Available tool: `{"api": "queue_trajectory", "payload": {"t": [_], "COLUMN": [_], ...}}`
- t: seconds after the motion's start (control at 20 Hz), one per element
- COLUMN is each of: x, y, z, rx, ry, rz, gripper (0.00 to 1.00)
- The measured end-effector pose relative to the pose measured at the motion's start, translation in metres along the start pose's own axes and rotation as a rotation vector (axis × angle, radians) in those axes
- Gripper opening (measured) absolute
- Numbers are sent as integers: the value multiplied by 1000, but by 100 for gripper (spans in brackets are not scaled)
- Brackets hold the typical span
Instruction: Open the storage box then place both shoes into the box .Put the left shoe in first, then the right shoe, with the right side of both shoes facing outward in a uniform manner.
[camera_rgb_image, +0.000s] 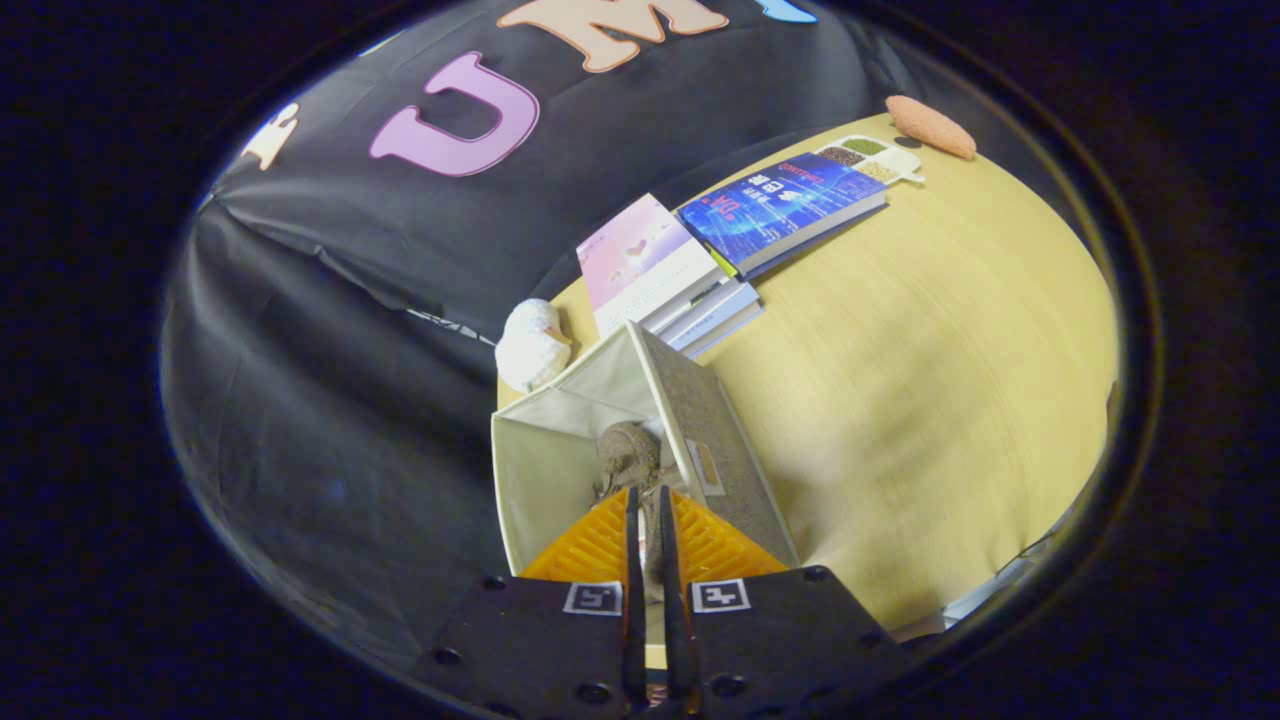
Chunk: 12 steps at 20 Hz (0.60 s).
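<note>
A gripper (648, 505) with ribbed orange fingers (590, 545) hangs over an open fabric box (730, 440) on a pale wood-grain table (930, 380). Its jaws stand narrow, with a strip of brownish, suede-like shoe (630, 455) pinched between them; both fingers appear to press on it. The shoe's rounded, fuzzy upper hangs just ahead of the fingertips, inside the box's mouth and against the wall nearest the table's middle.

The box is square-sided, grey felt-like cloth outside and smooth cream lining (545, 465) within; a small rectangular label holder (706, 468) sits on its grey face. It stands at the table's edge, next to the black cloth wall (330, 330).

Just beyond the box lies a white, rounded plush toy (532, 345) with a small orange patch. Beside it is a loose stack of books (690, 300), the top one pink and white, with a glossy blue hardback (785, 205) farther on. Past that rests a white divided tray (880, 158) holding grainy fillings in green and brown, and near it an oblong, coarse orange sponge-like thing (930, 127).
</note>
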<state>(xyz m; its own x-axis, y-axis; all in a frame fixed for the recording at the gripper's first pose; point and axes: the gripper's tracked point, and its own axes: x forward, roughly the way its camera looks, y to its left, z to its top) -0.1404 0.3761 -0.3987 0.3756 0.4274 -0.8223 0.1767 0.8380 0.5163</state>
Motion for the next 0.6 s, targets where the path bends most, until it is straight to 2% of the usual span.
{"api": "queue_trajectory", "payload": {"t": [0.25,0.6], "x": [-13,-72], "y": [-3,-2], "z": [21,107], "rx": [-22,-96], "ry": [-70,-364], "rz": [15,29], "gripper": [12,11]}}
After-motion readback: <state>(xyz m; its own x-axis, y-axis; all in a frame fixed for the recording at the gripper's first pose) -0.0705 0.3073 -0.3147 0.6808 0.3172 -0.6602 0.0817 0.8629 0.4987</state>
